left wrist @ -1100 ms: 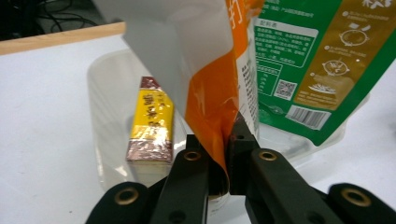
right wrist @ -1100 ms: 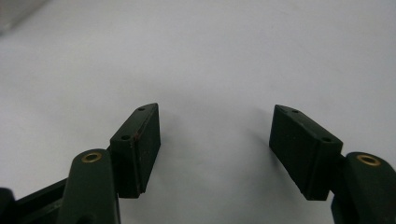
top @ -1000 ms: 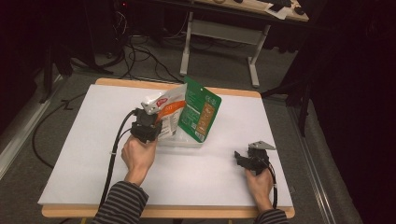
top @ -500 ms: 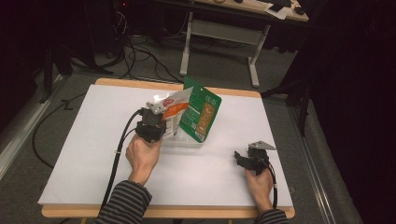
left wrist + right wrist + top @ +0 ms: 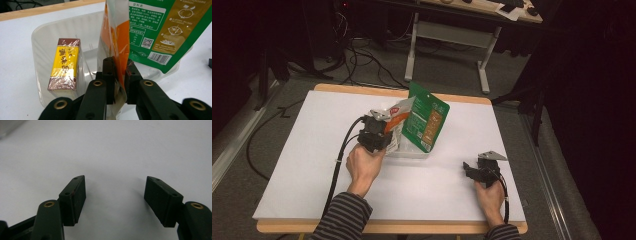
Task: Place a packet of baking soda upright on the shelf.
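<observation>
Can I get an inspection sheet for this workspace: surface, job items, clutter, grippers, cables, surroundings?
Surface: white-topped table with wooden edge, flat and bare around the work.
Job's things: clear plastic tray holding a yellow-and-brown wrapped box, an orange-and-clear pouch and a green printed pouch, both pouches standing up out of it.
Clutter: nothing seen.
Grippers: left gripper has the orange pouch's edge between its jaws, which have just been opening, with a small gap now at the pads; right gripper open over bare table.
Cables: black cable trails from the left gripper; more lie on the floor.
Surroundings: dark room, grey desk frame behind.
</observation>
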Demonstrator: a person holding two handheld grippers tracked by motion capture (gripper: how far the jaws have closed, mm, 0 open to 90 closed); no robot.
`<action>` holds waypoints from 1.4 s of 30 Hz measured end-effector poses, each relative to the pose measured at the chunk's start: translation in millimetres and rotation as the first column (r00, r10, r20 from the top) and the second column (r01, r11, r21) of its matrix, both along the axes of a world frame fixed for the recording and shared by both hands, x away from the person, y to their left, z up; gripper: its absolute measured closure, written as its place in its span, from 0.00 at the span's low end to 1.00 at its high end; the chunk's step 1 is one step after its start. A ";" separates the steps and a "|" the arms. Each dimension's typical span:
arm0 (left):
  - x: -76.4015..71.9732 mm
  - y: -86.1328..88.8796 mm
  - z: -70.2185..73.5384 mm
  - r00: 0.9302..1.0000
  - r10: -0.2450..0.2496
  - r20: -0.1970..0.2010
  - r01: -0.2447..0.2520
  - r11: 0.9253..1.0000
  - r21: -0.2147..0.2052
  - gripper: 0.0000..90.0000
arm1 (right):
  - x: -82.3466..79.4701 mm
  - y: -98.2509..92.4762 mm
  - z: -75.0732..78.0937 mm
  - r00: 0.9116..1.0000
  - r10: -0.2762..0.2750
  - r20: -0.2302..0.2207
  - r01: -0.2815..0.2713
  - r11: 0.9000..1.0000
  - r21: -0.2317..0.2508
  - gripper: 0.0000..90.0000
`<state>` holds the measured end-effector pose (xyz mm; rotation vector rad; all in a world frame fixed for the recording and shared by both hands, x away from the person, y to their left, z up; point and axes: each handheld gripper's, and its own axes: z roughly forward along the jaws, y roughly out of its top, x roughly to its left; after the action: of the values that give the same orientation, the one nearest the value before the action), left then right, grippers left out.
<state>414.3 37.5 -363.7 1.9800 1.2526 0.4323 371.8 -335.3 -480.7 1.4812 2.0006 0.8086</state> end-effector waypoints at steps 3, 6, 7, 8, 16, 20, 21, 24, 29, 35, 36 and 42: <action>2.2 0.9 -0.6 1.000 -0.009 -0.008 0.009 1.000 -0.009 0.90 | 0.2 -0.3 -0.2 1.000 -0.001 -0.001 0.001 1.000 0.003 0.38; 4.4 2.2 -0.2 0.999 -0.023 -0.024 0.023 1.000 -0.004 0.89 | 0.2 -0.3 -0.3 1.000 -0.002 0.000 0.002 1.000 0.004 0.38; 5.3 2.6 -0.3 0.999 -0.028 -0.033 0.028 1.000 -0.004 0.89 | 0.3 -0.4 -0.3 1.000 -0.002 0.000 0.002 1.000 0.006 0.38; 6.7 2.7 -0.8 0.998 -0.037 -0.050 0.037 0.999 -0.004 0.88 | 0.4 -0.6 -0.4 1.000 -0.002 0.000 0.002 1.000 0.007 0.38; 12.0 -2.1 -7.5 0.992 -0.068 -0.103 0.072 0.997 0.032 0.82 | 0.4 -0.5 -0.3 1.000 -0.006 -0.003 0.006 1.000 0.013 0.38; 14.6 -4.4 -9.2 0.986 -0.096 -0.138 0.106 0.992 0.071 0.81 | 0.5 -0.9 -0.3 1.000 -0.005 -0.005 0.005 1.000 0.016 0.38; 15.1 -4.6 -9.0 0.984 -0.098 -0.146 0.109 0.991 0.072 0.81 | 0.7 -1.1 -0.6 1.000 -0.005 -0.002 0.005 1.000 0.018 0.38; 17.3 -4.5 -8.6 0.981 -0.118 -0.153 0.134 0.986 0.101 0.82 | 0.7 -1.2 -0.6 1.000 -0.005 -0.002 0.005 1.000 0.019 0.38; 14.6 -8.2 -8.8 0.984 -0.088 -0.152 0.106 0.988 0.111 0.91 | 0.7 -1.4 -0.5 1.000 -0.005 -0.003 0.005 1.000 0.021 0.38; 13.5 -6.4 -9.4 0.991 -0.073 -0.116 0.083 0.993 0.080 0.96 | 0.7 -1.3 -0.5 1.000 -0.005 -0.003 0.005 1.000 0.021 0.38; 13.5 -5.3 -10.2 0.992 -0.066 -0.108 0.073 0.995 0.069 0.96 | 0.7 -1.3 -0.5 1.000 -0.006 -0.003 0.006 1.000 0.021 0.38; 14.6 -2.9 -13.8 0.997 -0.035 -0.063 0.037 0.999 0.031 0.96 | 0.8 -1.4 -0.5 1.000 -0.006 -0.003 0.006 1.000 0.021 0.38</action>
<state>428.9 34.6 -377.5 2.0542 1.2541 0.3774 372.6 -336.7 -481.2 1.5001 1.9951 0.8271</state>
